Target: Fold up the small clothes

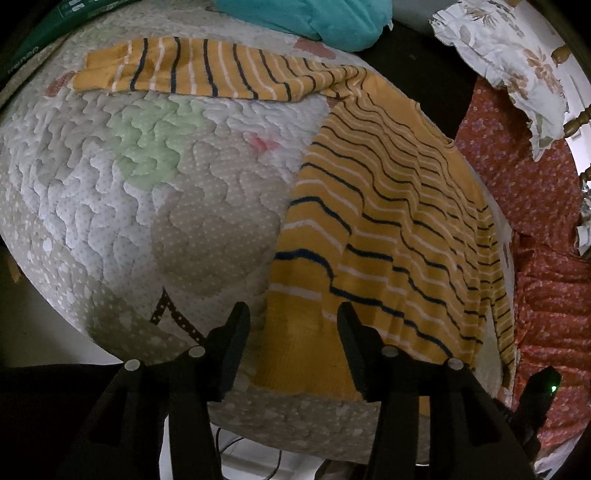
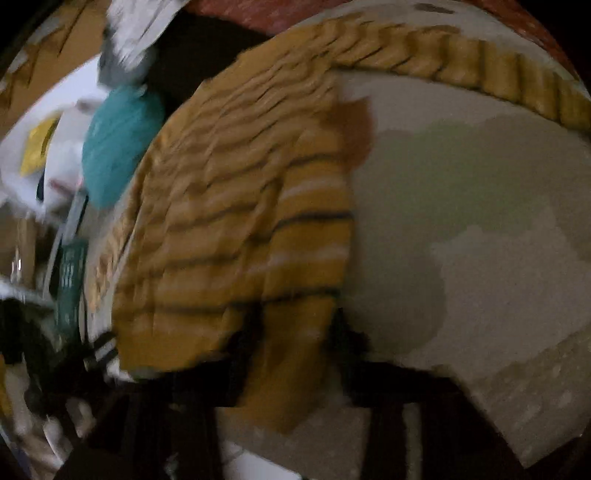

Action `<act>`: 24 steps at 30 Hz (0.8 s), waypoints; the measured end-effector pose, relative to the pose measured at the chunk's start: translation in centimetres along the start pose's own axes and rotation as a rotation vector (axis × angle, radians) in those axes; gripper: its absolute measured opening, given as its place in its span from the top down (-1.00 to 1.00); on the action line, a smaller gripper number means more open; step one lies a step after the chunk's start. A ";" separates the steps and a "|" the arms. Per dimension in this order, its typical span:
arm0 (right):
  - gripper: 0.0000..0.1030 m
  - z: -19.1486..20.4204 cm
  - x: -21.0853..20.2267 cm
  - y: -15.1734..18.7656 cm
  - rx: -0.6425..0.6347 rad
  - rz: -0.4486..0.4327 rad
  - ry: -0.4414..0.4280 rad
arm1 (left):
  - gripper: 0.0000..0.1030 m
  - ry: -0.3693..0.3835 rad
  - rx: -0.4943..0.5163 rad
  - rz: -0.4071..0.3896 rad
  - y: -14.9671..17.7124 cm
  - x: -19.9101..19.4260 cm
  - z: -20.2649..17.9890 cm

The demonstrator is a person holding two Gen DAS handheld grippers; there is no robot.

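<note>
A small yellow sweater [image 1: 388, 229] with navy and white stripes lies on a quilted white mat [image 1: 155, 192]. One sleeve [image 1: 192, 70] stretches left along the mat's far edge. My left gripper [image 1: 293, 325] is open, its fingers either side of the sweater's near hem corner, just above it. In the blurred right wrist view the sweater [image 2: 236, 206] fills the middle, with a sleeve [image 2: 461, 62] along the far edge. The sweater's hem lies between the dark fingers of my right gripper [image 2: 291, 354]; blur hides whether they grip it.
A teal cloth [image 1: 314, 18] lies beyond the mat and also shows in the right wrist view [image 2: 118, 144]. Red floral fabric [image 1: 546, 229] lies to the right, with a white leaf-print cloth [image 1: 509, 51] above it. The mat's near edge [image 1: 295, 417] drops off below the left gripper.
</note>
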State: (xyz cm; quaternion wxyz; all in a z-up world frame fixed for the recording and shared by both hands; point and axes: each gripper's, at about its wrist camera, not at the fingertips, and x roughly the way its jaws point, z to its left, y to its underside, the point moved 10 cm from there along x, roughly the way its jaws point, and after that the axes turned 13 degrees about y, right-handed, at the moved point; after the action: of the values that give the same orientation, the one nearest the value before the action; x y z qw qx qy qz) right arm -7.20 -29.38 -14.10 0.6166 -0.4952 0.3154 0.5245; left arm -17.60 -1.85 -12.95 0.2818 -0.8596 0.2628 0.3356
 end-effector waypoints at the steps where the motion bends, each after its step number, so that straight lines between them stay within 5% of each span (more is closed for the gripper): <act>1: 0.82 -0.2 -0.2 0.0 0.007 -0.007 0.004 | 0.06 0.000 0.000 0.000 0.0 0.0 0.0; 5: 0.84 -3.0 -1.8 0.3 0.063 -0.014 0.059 | 0.04 -0.007 -0.005 -0.016 -0.1 -0.4 0.1; 8: 0.84 -4.5 -2.8 0.9 0.064 -0.012 0.079 | -0.15 -0.012 -0.027 -0.017 -0.4 -0.1 0.8; 15: 0.84 -3.2 -2.0 1.3 0.052 0.000 0.064 | -0.26 -0.076 0.053 0.058 -1.1 3.6 0.0; 17: 0.84 -3.3 -1.8 1.3 0.053 0.005 0.065 | -0.08 -0.090 0.116 0.075 -1.0 4.0 -1.0; 18: 0.84 -3.4 -1.7 1.3 0.059 0.008 0.063 | 0.52 -0.091 0.148 0.094 -0.7 4.3 -1.6; 19: 0.84 -3.5 -1.6 1.3 0.065 0.011 0.061 | 0.85 -0.086 0.170 0.119 -0.3 4.7 -2.0; 24: 0.84 -3.6 -1.9 1.3 0.061 0.024 0.072 | 0.87 -0.167 0.251 0.119 0.3 4.0 -2.7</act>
State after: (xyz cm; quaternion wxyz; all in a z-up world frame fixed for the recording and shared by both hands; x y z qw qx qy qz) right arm -8.44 -33.42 -13.88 0.6134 -0.4910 0.3589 0.5039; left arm -14.08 -4.90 -14.32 0.3873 -0.7697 0.3287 0.3866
